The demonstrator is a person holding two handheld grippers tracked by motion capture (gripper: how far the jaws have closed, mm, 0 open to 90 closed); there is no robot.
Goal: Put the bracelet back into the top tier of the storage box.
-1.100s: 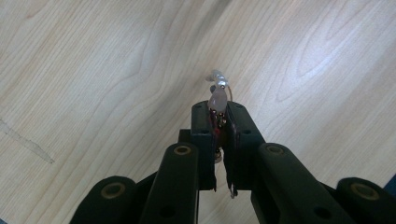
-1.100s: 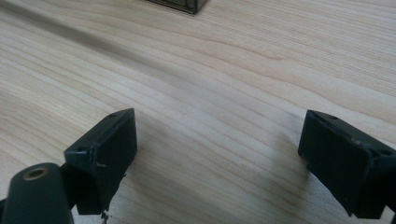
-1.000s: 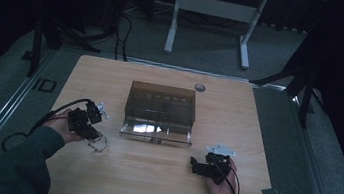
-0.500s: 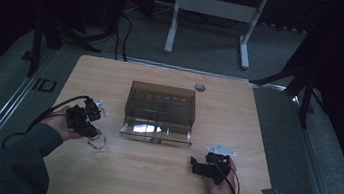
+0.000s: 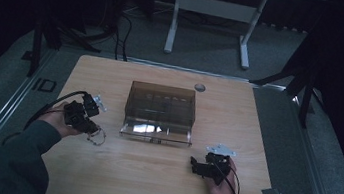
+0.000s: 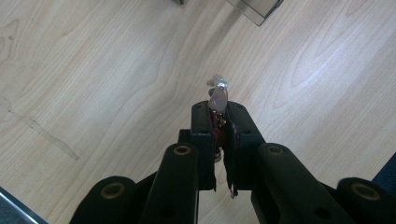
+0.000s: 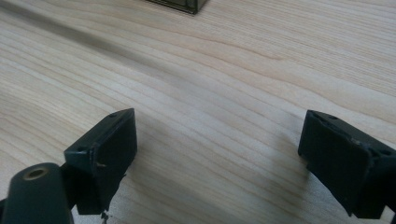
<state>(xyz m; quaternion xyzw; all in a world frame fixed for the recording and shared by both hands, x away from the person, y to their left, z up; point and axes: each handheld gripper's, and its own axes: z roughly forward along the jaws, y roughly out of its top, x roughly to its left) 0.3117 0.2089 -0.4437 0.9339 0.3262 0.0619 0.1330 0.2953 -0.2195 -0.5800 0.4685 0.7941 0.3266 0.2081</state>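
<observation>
on the wooden counter (image 5: pixel 98 183) a smoky clear box (image 5: pixel 160 112) sits mid-counter toward the far edge, the right gripper (image 5: pixel 199 166) rests spread near the front-right corner, and the left gripper (image 5: pixel 89 127), by the left edge, pinches a beaded trinket (image 6: pixel 218 100).

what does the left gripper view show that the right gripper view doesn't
Left gripper view alone: the left gripper has its jaws closed on a small beaded piece of jewellery, with a pale bead and a silvery tip poking out above the jaws; I cannot tell exactly what kind it is. Right gripper view alone: the right gripper has its jaws spread wide apart, with nothing but bare wood between them. Both share: the light wooden table below, and a corner of the smoky transparent box at the top edge.
</observation>
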